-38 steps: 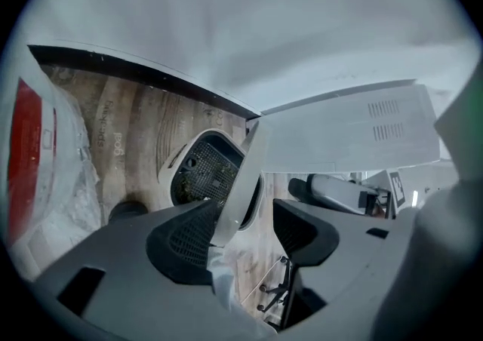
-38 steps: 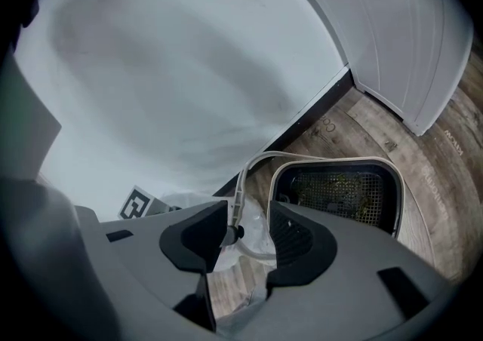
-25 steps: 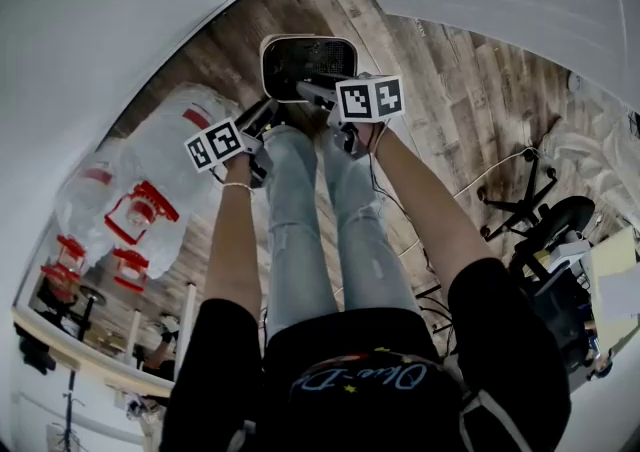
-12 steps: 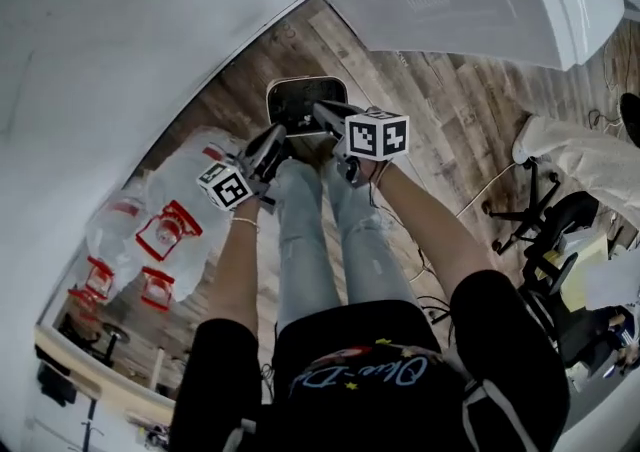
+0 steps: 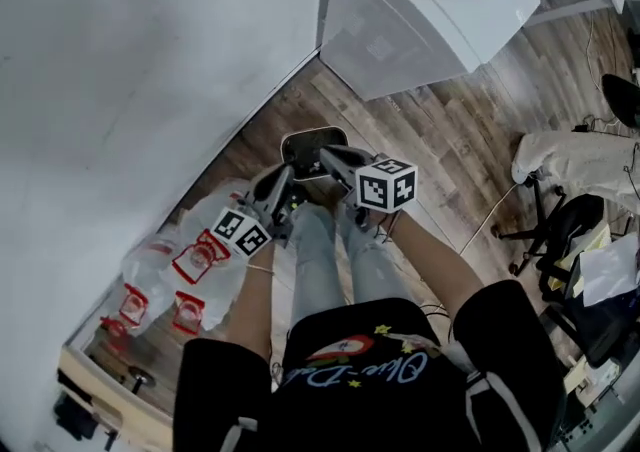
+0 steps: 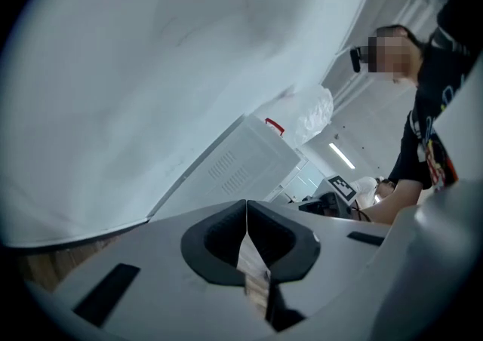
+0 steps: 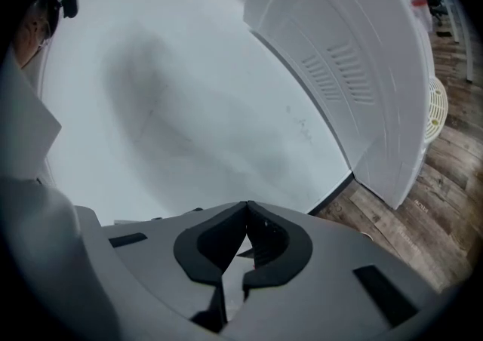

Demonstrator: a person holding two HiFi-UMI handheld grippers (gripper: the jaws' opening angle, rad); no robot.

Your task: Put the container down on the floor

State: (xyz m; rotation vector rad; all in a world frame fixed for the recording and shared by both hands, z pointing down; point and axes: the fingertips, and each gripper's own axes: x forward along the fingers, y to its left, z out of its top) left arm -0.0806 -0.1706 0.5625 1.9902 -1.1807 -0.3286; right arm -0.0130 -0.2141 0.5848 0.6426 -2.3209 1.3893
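The container (image 5: 306, 144), a dark basket with a pale rim, stands on the wooden floor by the wall, just beyond the person's feet. My left gripper (image 5: 283, 174) hangs above its near left side, jaws pressed together with nothing between them. My right gripper (image 5: 323, 152) reaches over the container's near edge, also shut and empty. Neither touches the container. The left gripper view shows its closed jaws (image 6: 246, 204) against the wall, with the right gripper's marker cube (image 6: 343, 187) beyond. In the right gripper view the closed jaws (image 7: 246, 205) face the wall.
A white appliance (image 5: 400, 25) stands past the container, against the white wall (image 5: 130, 60). Clear plastic bags with red print (image 5: 190, 260) lie to the left. An office chair (image 5: 545, 230) and cables sit at the right.
Both grippers have risen away from the container's rim, and their jaws have closed empty. The container stays on the floor and looks smaller as the view lifts.
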